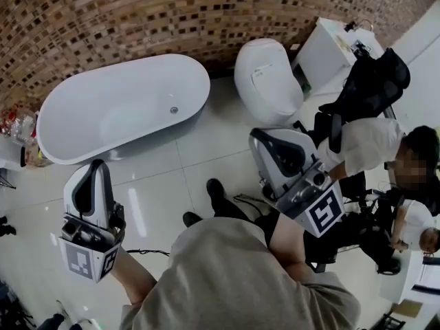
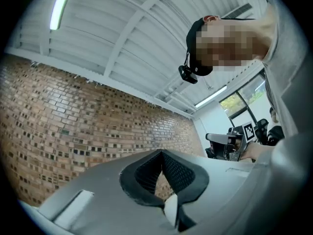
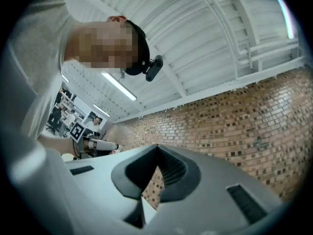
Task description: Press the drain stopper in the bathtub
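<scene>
We saw the white oval freestanding bathtub (image 1: 82, 126) standing on the glossy white tiled floor (image 1: 199, 150) against the brown mosaic brick wall (image 1: 137, 12), in the upper left of the head view. The small round metal drain stopper (image 1: 174, 110) sat in the tub's bottom towards its right end, the end nearer the white egg-shaped toilet (image 1: 268, 81). Nothing touched it.

The grey left gripper (image 1: 96, 163), with its marker cube down by the hand, was held over the floor. In the head view it lay just below the tub's near rim and clear of it. In the left gripper view its jaws were pressed together at the tips, and only brick wall showed through the dark ribbed hollow behind them; they pinched nothing.

The grey right gripper (image 1: 257, 135) was held over the floor below the toilet, well apart from the bathtub. The right gripper view showed its jaws likewise closed tip to tip and empty, pointing towards the brick wall and the white ribbed ceiling (image 3: 195, 43).

Beyond the toilet stood a white cabinet (image 1: 330, 47). At the right edge we saw a second person in a white shirt (image 1: 368, 143)
</scene>
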`<state>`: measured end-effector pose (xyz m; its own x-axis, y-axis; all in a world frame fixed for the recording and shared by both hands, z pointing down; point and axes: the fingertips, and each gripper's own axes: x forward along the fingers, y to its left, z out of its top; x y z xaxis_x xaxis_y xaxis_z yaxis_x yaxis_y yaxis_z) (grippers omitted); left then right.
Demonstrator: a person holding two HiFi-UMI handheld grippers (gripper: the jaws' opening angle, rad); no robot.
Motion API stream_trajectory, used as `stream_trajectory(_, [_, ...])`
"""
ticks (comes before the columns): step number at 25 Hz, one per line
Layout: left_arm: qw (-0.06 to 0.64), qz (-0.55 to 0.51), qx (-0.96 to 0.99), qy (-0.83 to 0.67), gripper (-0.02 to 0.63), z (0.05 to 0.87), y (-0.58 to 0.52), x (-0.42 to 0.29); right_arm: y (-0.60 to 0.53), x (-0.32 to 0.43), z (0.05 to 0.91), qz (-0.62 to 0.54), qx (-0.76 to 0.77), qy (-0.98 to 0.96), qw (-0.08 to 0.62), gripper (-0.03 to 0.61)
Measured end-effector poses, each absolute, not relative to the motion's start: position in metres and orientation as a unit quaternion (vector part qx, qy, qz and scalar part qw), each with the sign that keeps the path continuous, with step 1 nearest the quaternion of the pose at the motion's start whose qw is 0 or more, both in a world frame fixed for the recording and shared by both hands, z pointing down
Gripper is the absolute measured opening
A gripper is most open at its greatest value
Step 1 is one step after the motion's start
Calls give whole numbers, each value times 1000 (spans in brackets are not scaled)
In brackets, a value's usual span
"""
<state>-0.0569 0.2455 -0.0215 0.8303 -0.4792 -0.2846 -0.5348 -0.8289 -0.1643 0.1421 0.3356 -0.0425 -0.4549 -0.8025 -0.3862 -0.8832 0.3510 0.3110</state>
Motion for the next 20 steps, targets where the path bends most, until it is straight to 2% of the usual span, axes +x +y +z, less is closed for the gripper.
stream_trajectory(4, [79, 143, -955, 247, 9, 0, 272, -66, 380, 111, -26, 238, -529, 815, 9, 14])
stream_trajectory(8, [59, 147, -956, 246, 9, 11, 293, -77, 403, 84, -23, 240, -518, 820, -24, 14])
stream_trajectory(15, [103, 153, -941, 284, 9, -2, 317, -104, 421, 41, -29, 303, -447, 841, -13, 14])
stream_trajectory(20, [133, 151, -938, 283, 9, -23, 334, -93, 428, 54, -41, 313, -436, 843, 27, 14])
